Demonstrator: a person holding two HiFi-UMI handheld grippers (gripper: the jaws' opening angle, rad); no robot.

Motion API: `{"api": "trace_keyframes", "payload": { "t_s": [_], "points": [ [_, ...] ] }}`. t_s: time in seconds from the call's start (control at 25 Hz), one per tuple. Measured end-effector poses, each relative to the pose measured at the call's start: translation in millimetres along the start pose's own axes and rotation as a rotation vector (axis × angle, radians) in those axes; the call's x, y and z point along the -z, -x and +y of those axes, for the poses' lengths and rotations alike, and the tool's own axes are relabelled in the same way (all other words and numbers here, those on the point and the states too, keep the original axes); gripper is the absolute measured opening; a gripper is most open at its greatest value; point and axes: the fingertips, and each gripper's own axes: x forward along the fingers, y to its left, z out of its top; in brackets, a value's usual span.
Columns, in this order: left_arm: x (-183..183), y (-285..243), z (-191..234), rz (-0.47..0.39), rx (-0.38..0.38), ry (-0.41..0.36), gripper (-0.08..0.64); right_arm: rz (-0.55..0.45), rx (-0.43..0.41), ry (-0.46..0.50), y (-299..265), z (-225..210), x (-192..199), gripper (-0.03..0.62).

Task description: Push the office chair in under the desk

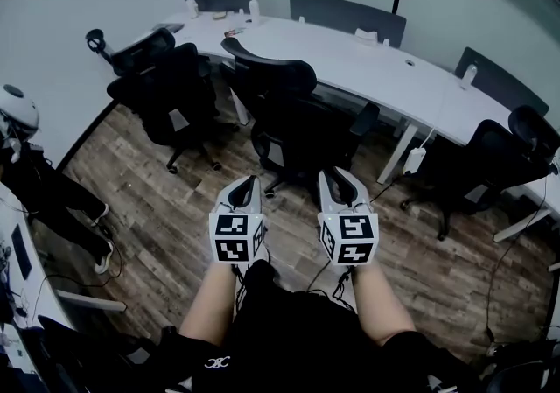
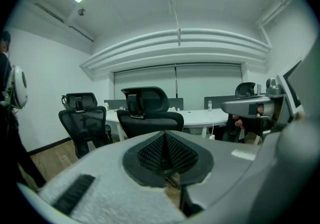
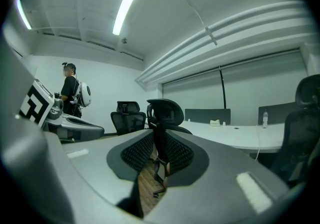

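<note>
Ahead of both grippers, the chair (image 1: 289,120) stands out on the wood floor, its back to us, short of the desk (image 1: 385,67) and not yet tucked in.

Risks, as I read them: it looks like a swivel seat, so an off-centre shove could spin it or send it towards the left chair (image 1: 171,94) just beside it. Its armrests may also catch the desk edge if it goes in crooked.

Both forearms reach forward side by side, the grippers pointing roughly level at the chair back and clear of it. The left gripper (image 1: 248,181) is closed with nothing in it. The right gripper (image 1: 339,175) shows a narrow gap, also empty.
</note>
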Motion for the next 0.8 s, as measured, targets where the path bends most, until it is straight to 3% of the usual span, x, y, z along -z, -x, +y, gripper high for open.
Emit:
{"api": "trace_keyframes", "payload": {
  "t_s": [0.44,0.8],
  "points": [
    [-2.4,-79.3,74.5,0.046,0.006,0.015,0.009,0.037,-0.022,0.024,-107.6,5.8,-1.7,0.125],
    [-13.5,-153.5,145.8,0.095,0.012,-0.104,0.008,0.132,0.038,0.119,-197.5,-11.0,2.7,0.171]
  ]
}}
